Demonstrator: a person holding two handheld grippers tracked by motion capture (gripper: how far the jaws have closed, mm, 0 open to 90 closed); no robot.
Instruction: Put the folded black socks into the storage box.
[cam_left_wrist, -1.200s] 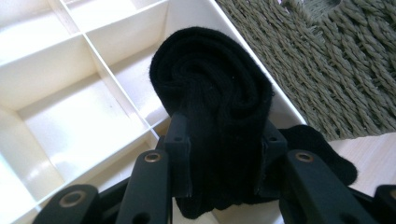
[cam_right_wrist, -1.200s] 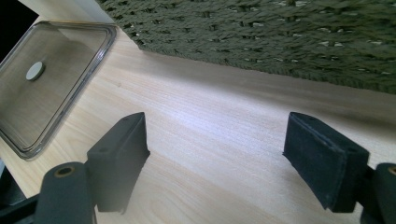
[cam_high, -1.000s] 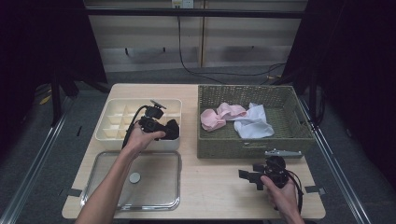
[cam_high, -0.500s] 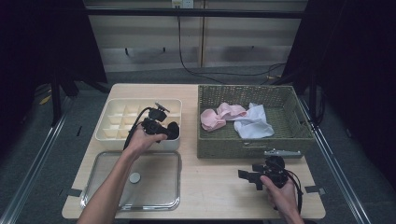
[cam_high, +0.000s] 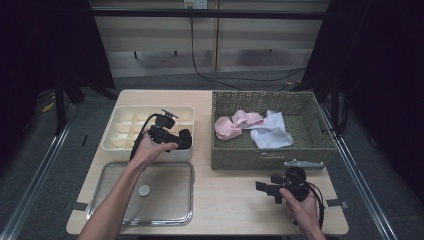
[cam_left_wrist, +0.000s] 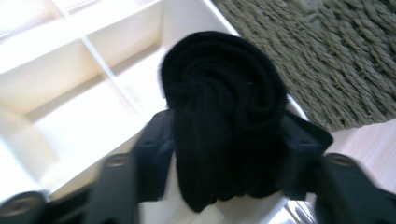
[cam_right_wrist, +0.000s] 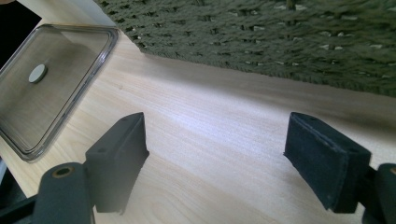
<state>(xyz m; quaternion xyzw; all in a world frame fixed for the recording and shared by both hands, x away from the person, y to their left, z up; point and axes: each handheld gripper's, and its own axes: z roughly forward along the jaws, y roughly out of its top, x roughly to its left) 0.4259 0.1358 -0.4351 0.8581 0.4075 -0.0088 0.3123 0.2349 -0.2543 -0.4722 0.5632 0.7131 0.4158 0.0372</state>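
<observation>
Left gripper (cam_high: 184, 140): just been opening, rolled black sock (cam_left_wrist: 224, 116) between jaws | right gripper (cam_high: 265, 188): released

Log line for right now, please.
left tool: opening, black sock roll between jaws | over divided box corner | right tool: open, idle

Pink cloth (cam_high: 234, 125) and white cloth (cam_high: 272, 131) share the wicker basket (cam_high: 260, 159).

A pale wooden tabletop (cam_high: 230, 200) stands on a grey floor (cam_high: 60, 165) in a dim room, with a light panelled wall (cam_high: 250, 45) at the far side, a black cable (cam_high: 220, 75) hanging down it, and dark curtains (cam_high: 380, 75) left and right.
</observation>
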